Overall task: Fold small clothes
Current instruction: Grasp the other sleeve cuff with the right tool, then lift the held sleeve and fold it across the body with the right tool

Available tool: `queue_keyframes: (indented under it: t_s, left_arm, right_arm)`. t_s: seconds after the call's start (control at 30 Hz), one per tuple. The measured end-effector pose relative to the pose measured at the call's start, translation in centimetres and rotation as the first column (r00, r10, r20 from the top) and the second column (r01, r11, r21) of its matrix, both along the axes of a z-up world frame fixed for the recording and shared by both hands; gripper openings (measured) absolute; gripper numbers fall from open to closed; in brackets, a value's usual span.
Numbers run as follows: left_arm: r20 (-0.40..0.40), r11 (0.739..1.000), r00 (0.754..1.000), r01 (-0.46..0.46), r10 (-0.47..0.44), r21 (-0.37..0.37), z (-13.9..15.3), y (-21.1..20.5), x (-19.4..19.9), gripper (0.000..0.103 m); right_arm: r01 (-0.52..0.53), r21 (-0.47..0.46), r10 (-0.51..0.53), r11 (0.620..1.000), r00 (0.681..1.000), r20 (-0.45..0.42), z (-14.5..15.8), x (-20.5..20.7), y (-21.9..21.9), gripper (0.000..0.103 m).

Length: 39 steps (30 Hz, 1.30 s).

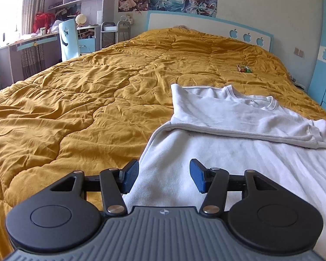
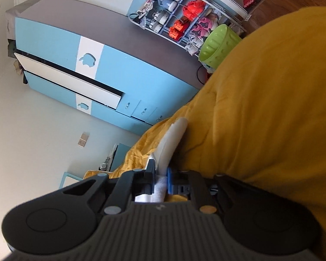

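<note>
Both wrist views sit low, close over the yellow quilt (image 1: 76, 108)

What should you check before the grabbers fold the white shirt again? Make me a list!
1. Right gripper pinching the white shirt: ok, white cloth sits squeezed between its pads.
2. Left gripper ready to grab: ok, jaws open over the shirt's near edge, nothing between them.
3. First fold done: ok, one side already lies folded across the shirt's middle.
4. Yellow quilt flat enough underneath: ok, wrinkly but roughly level.
5. Small snack wrapper out of the way: ok, it lies beyond the collar, apart from the shirt.
6. Which part the right gripper holds: cannot tell, only a strip of cloth shows.
</note>
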<state>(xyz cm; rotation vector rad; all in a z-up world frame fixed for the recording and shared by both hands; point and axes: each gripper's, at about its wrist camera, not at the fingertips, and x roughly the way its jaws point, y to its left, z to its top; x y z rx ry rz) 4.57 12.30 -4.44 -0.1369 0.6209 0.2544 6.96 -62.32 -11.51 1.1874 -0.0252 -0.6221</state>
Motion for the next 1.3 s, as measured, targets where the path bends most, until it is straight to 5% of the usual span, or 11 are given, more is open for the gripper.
queue_keyframes:
  t_s: [0.3,0.53,0.67,0.9,1.17,1.3]
  left_arm:
    - [-0.118,0.986,0.983,0.149,-0.14,0.069,1.6,-2.1,4.3,0.063]
    - [-0.163,0.991,0.978,0.131,-0.133,-0.021,-1.0,0.3,4.0,0.063]
    - [-0.158,0.988,0.975,0.149,-0.154,-0.041,-1.5,1.3,3.1,0.063]
    - [-0.144,0.988,0.98,0.122,-0.135,-0.096,-1.2,1.8,1.8,0.063]
    - [-0.138,0.971,0.983,0.092,-0.124,-0.219,-0.8,4.5,1.0,0.059]
    - [-0.139,0.972,0.988,0.039,-0.072,-0.231,-0.4,6.1,0.6,0.059]
  right_arm:
    - [-0.146,-0.223,0.173,0.964,0.979,0.106,9.3,-2.3,6.1,0.005]
    - [-0.285,-0.364,0.35,0.887,0.928,0.125,17.5,-1.0,14.8,0.005]
    - [-0.361,-0.455,0.429,0.814,0.902,0.051,21.1,1.1,20.9,0.005]
    - [-0.431,-0.545,0.51,0.72,0.86,-0.006,24.0,3.7,32.5,0.005]
    - [-0.542,-0.587,0.592,0.601,0.796,-0.13,24.1,7.4,44.9,0.005]
    - [-0.603,-0.625,0.636,0.496,0.742,-0.212,23.9,9.1,51.4,0.005]
